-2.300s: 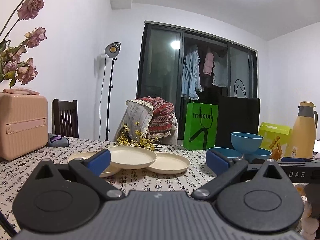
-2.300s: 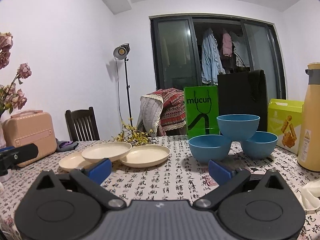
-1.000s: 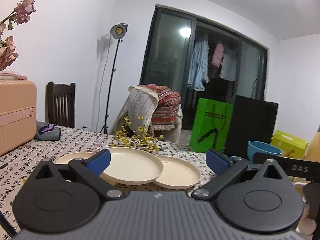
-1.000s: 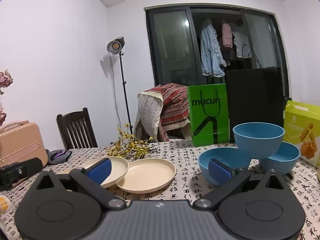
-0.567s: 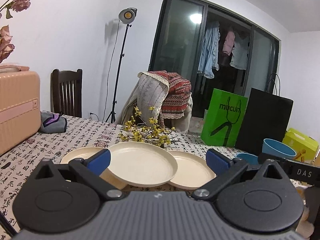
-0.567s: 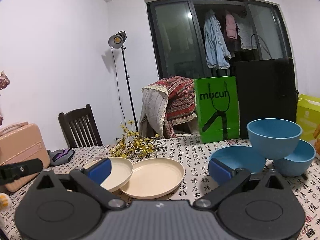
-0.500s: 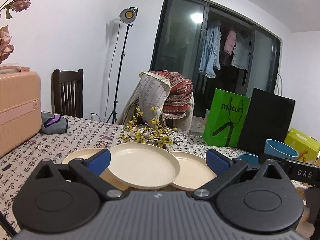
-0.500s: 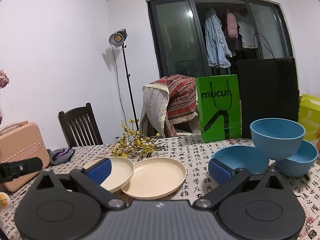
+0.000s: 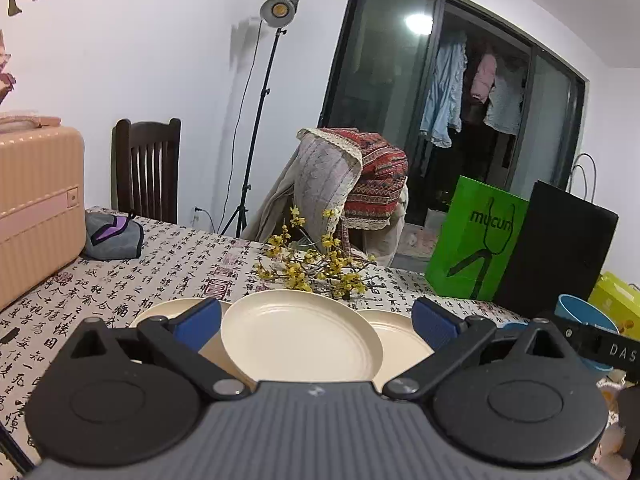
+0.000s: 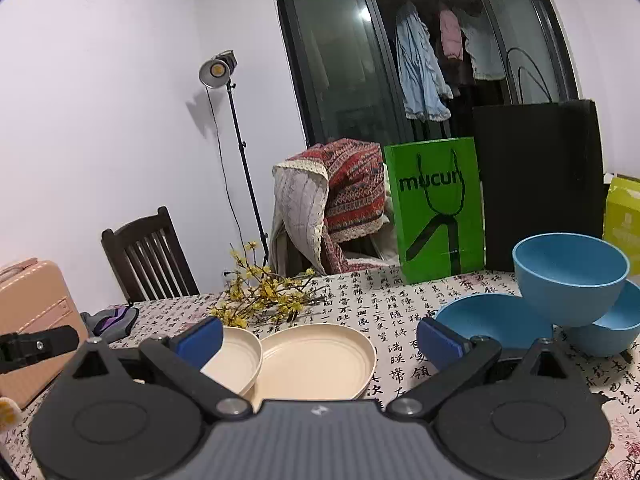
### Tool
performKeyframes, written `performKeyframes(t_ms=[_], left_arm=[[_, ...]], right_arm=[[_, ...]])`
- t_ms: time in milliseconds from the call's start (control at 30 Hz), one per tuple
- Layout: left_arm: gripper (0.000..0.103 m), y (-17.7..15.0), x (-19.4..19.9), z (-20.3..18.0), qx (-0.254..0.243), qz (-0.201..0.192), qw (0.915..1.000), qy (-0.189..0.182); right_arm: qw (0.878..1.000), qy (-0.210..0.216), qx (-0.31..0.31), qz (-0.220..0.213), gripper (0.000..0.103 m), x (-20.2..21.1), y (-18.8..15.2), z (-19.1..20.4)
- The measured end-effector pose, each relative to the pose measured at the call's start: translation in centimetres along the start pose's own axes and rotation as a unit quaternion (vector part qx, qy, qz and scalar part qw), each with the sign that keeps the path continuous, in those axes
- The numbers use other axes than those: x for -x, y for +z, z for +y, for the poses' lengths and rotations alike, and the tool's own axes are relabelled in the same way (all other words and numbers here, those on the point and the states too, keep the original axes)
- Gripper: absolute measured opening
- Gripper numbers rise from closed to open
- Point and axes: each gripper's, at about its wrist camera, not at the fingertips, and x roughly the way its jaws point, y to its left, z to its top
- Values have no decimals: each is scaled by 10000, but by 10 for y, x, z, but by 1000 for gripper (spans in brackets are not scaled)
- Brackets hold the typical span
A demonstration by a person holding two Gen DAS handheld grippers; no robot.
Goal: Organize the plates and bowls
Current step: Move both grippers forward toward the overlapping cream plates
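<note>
Three cream plates lie overlapping on the patterned tablecloth. In the left wrist view the middle plate [image 9: 296, 336] rests on the left plate [image 9: 168, 314] and the right plate [image 9: 396, 340]. My left gripper [image 9: 316, 322] is open and empty, its blue pads either side of the middle plate, just short of it. In the right wrist view my right gripper [image 10: 318, 338] is open and empty in front of the right plate [image 10: 316, 360]. Three blue bowls sit at the right: a top bowl [image 10: 570, 276] propped on a left bowl [image 10: 492, 322] and a right bowl [image 10: 616, 326].
A yellow flower sprig [image 9: 316, 268] lies behind the plates. A pink case [image 9: 36, 208] and a grey pouch [image 9: 112, 236] stand at the left. A green bag [image 10: 436, 208], a black bag [image 10: 540, 184] and a yellow box [image 10: 624, 216] line the far edge.
Both grippers have moved forward toward the plates, which now appear larger and closer. Both stay open. Plates and bowls have not moved.
</note>
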Motion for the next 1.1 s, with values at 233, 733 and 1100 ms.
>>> performKeyframes(t_ms=[233, 733, 1100], left_arm=[[103, 11, -23, 14, 251, 75, 9996, 137], [103, 12, -81, 58, 780, 288, 9949, 563], [103, -10, -120, 89, 803, 434, 9914, 934]], right_arm=[[9997, -26, -98, 201, 103, -25, 5, 3], [9985, -72, -326, 444, 103, -81, 10, 16], [9978, -21, -255, 617, 103, -120, -1, 32]])
